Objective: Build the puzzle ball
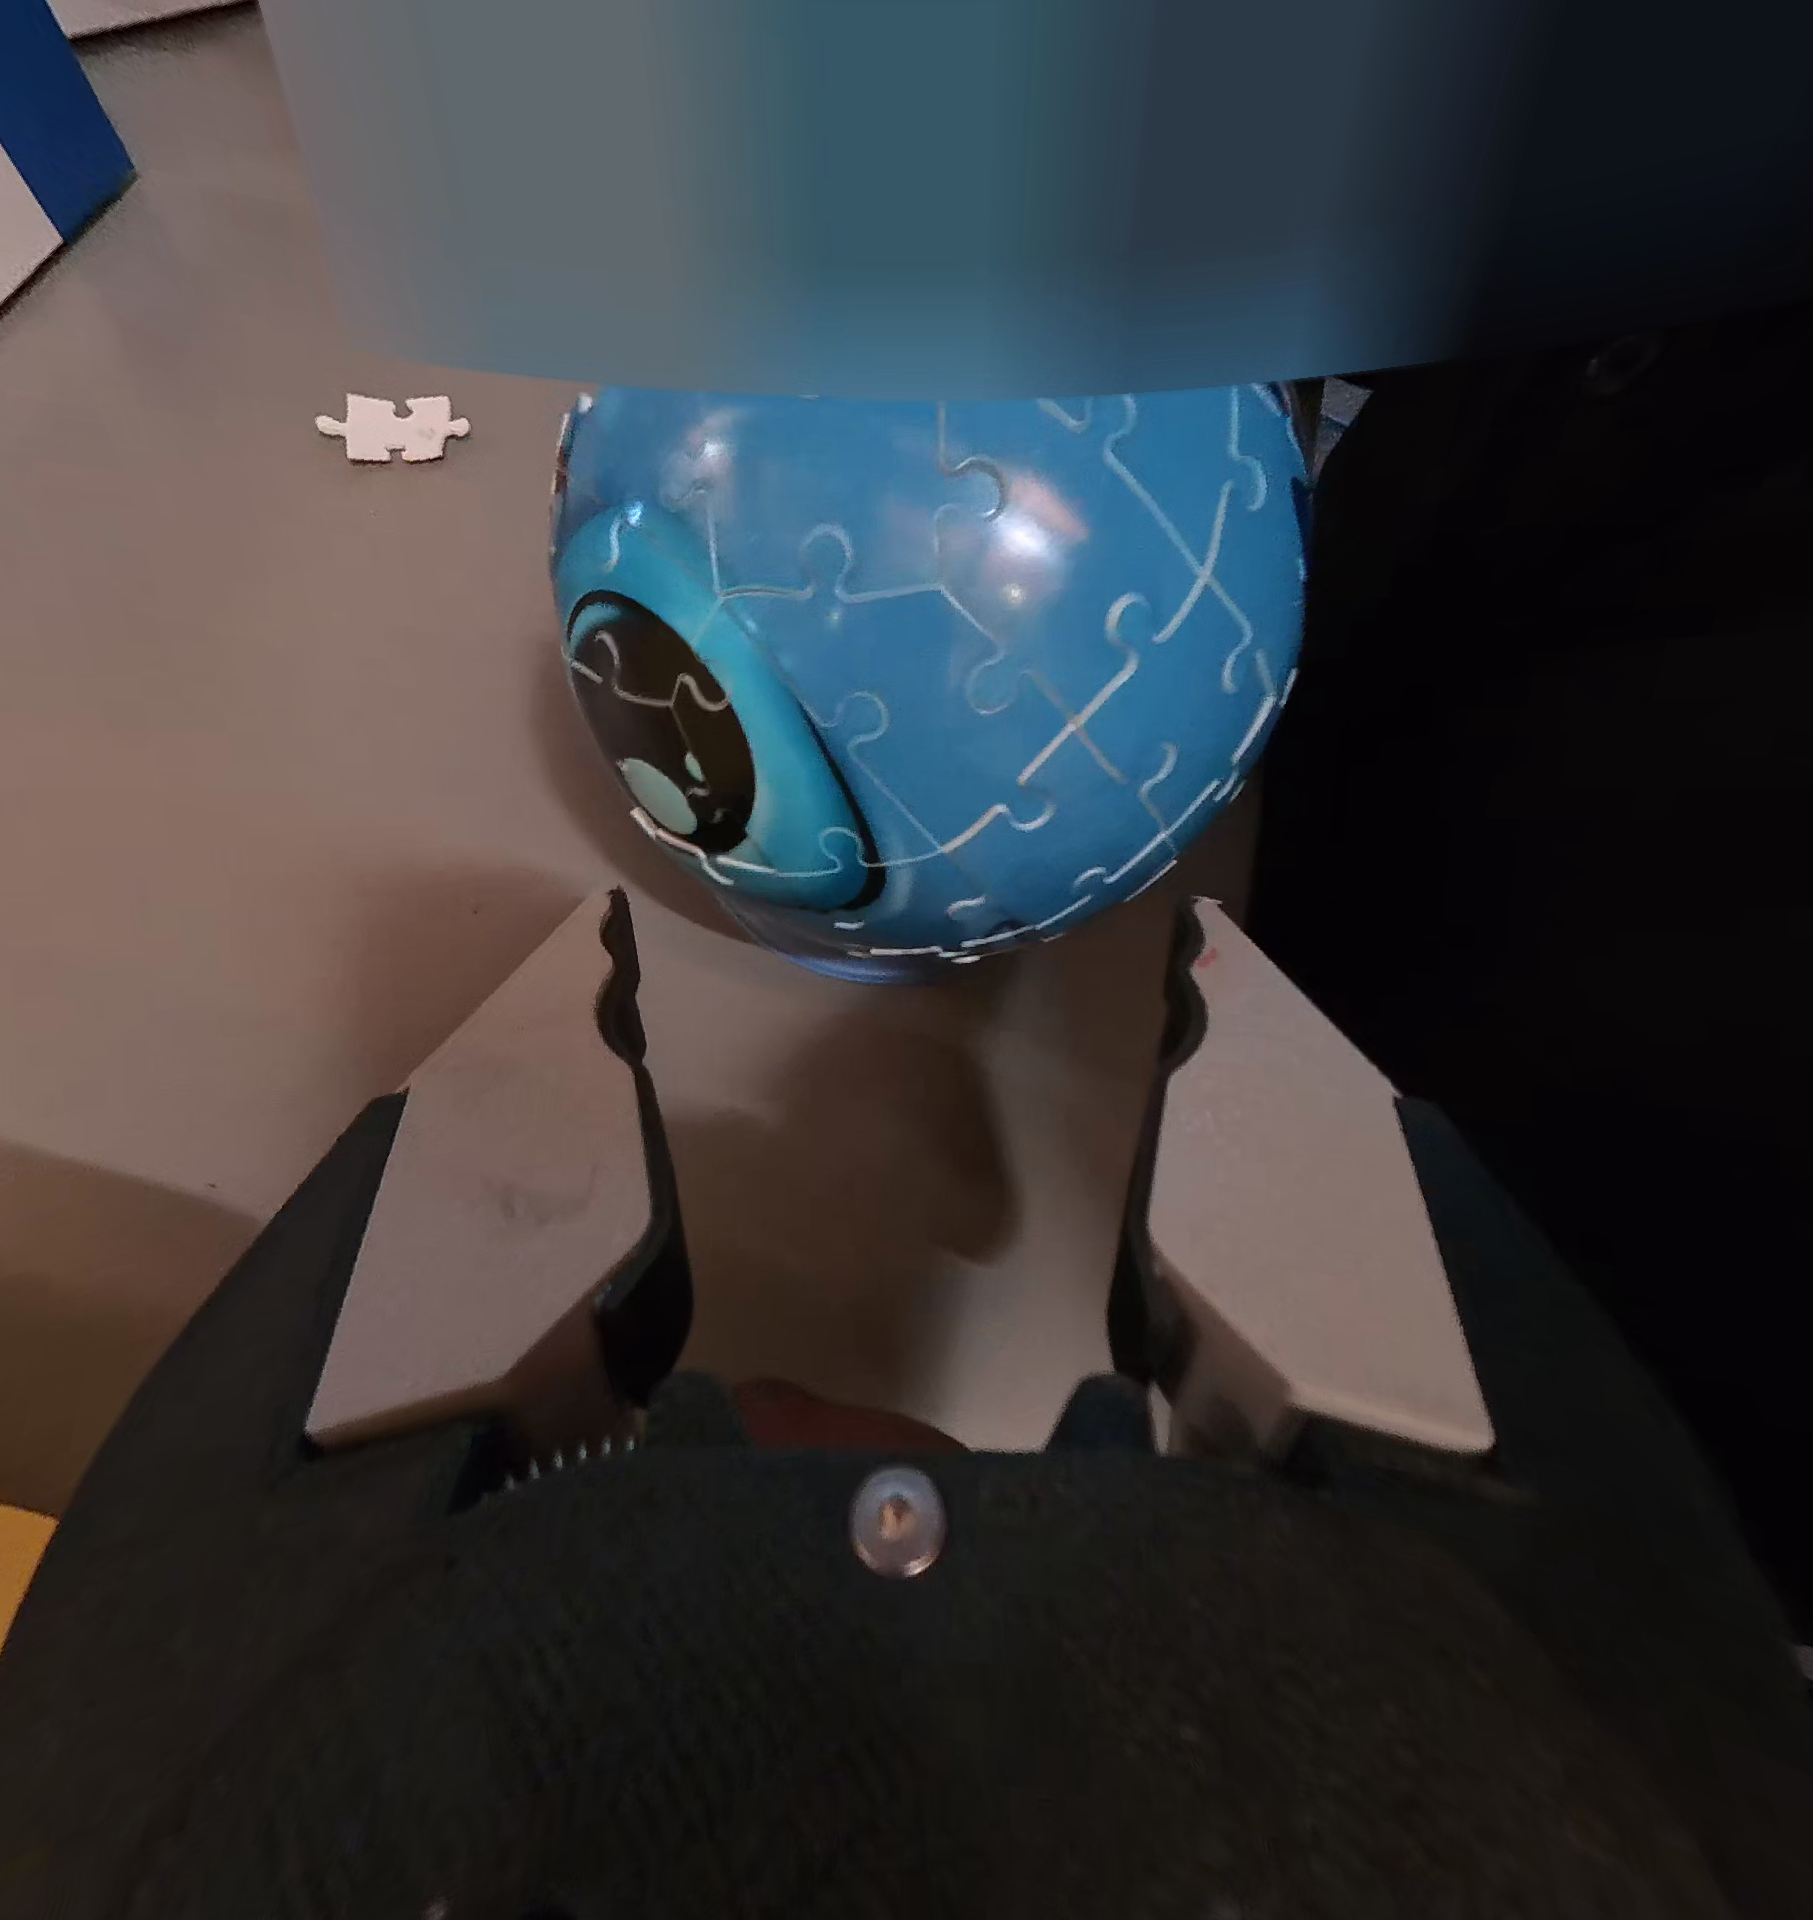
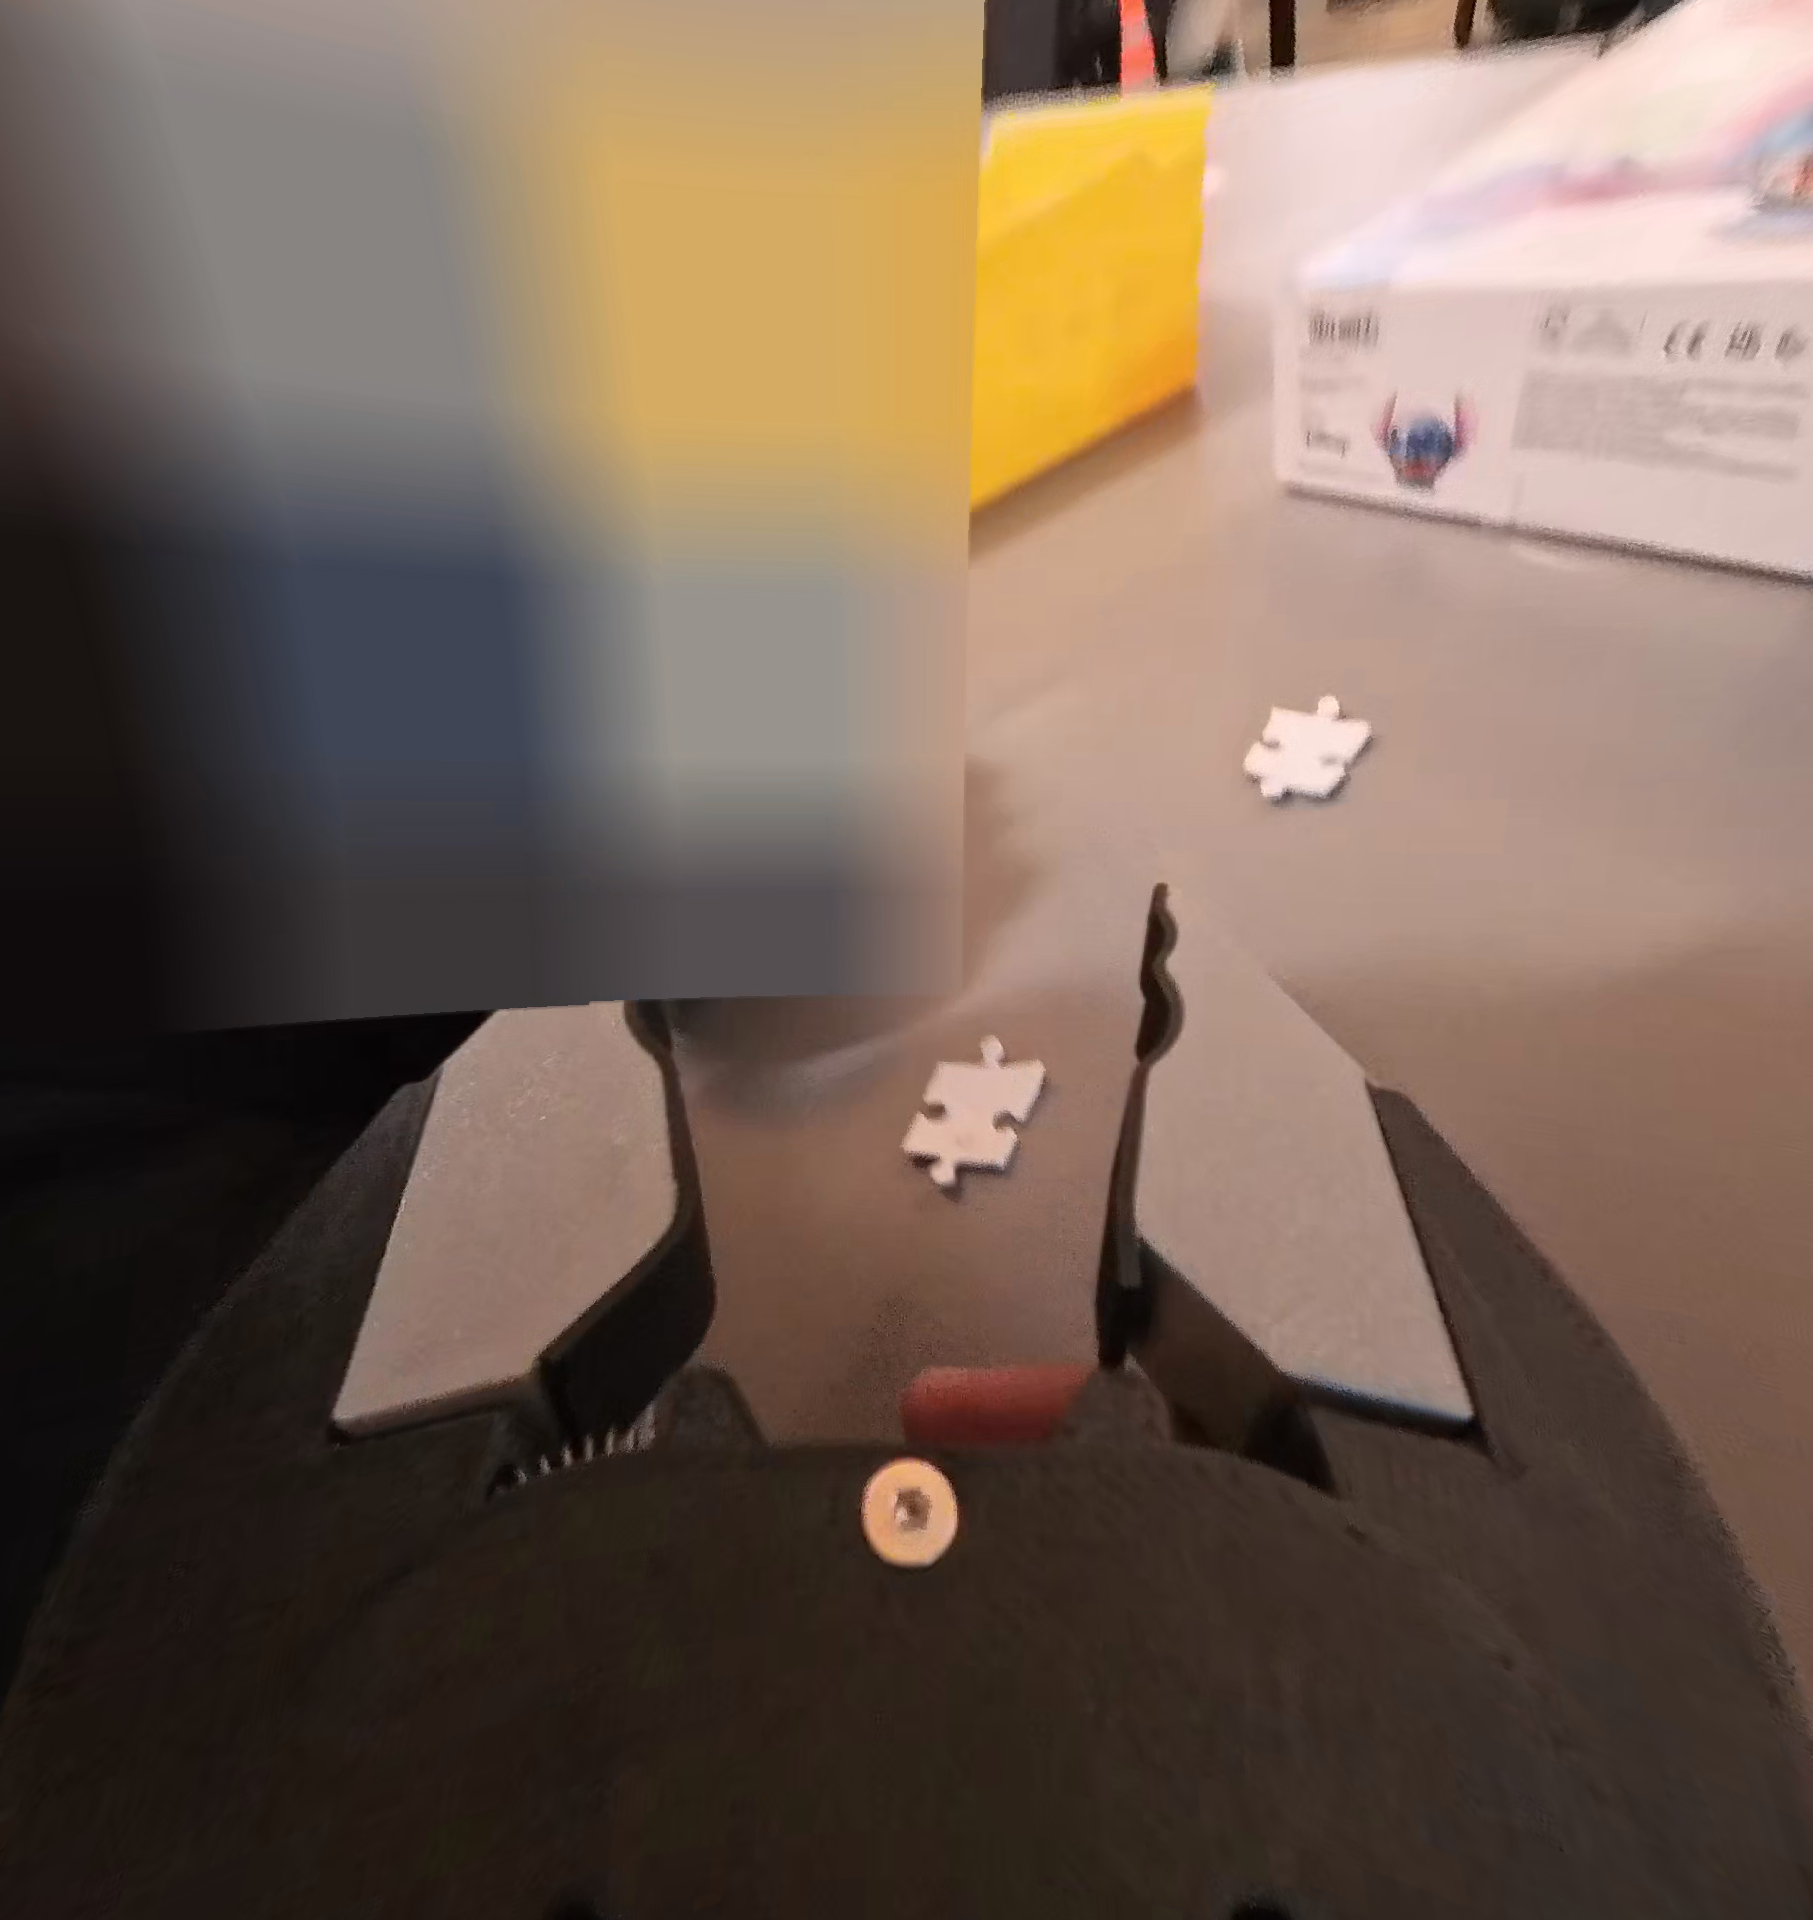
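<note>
A blue puzzle ball (image 1: 985,665) with a black-and-turquoise eye on its left side stands on the grey table (image 1: 206,727), just beyond my left gripper (image 1: 907,904). The left gripper is open and empty, its tips near the ball's lower edge. One white puzzle piece (image 1: 393,426) lies face down to the ball's left. My right gripper (image 2: 902,956) is open and empty, low over the table. A white piece (image 2: 975,1122) lies between its fingers, nearer the right finger (image 2: 1162,997). Another white piece (image 2: 1305,750) lies farther ahead to the right. The left fingertip is hidden by a blurred patch.
A white and blue box (image 2: 1567,416) stands at the right rear in the right wrist view, and its corner shows at the top left of the left wrist view (image 1: 19,166). A yellow bin (image 2: 1084,291) stands behind. Dark space lies right of the ball. Across from one pair of fingers to the other is roughly 20 cm.
</note>
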### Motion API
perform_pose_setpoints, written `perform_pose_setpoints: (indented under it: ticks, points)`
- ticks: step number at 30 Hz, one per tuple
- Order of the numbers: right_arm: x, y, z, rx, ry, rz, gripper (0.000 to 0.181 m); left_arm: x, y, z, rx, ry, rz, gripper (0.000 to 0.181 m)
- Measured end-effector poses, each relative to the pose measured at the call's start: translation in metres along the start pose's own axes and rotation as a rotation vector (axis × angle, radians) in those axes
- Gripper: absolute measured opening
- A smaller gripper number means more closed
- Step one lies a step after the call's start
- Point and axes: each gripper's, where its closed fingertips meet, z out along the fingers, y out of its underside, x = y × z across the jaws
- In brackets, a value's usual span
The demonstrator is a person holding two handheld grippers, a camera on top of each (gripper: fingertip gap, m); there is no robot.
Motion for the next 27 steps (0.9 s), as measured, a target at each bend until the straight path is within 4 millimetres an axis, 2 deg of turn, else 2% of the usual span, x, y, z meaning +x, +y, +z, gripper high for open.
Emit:
perform_pose_setpoints:
  ticks: [4,5,7,11,17,21,24,27]
  points:
    - [0.019,0.035,0.005,-0.201,0.087,-0.043,0.081,0.000,0.004,0.003,-0.023,-0.022,0.021,0.101]
    - [0.019,0.039,0.004,-0.222,0.082,-0.047,0.080,0.000,0.006,0.003,-0.025,-0.032,0.020,0.101]
    - [0.019,0.045,0.001,-0.264,0.092,-0.075,0.065,0.000,0.009,0.003,-0.019,-0.047,0.009,0.101]
    - [0.020,0.059,0.005,-0.366,0.118,-0.126,0.065,-0.001,0.013,0.001,-0.007,-0.076,-0.005,0.100]
    - [0.017,0.061,0.014,-0.415,0.151,-0.176,0.031,-0.002,0.015,-0.004,0.008,-0.099,-0.009,0.099]
    - [0.015,0.062,0.018,-0.420,0.172,-0.231,0.026,-0.001,0.016,-0.007,0.015,-0.105,-0.010,0.099]
    - [0.014,0.061,0.023,-0.391,0.138,-0.190,0.004,-0.001,0.016,-0.011,0.019,-0.114,-0.011,0.099]
    - [0.016,0.060,0.023,-0.396,0.127,-0.197,0.000,0.002,0.012,-0.017,0.032,-0.121,-0.013,0.099]
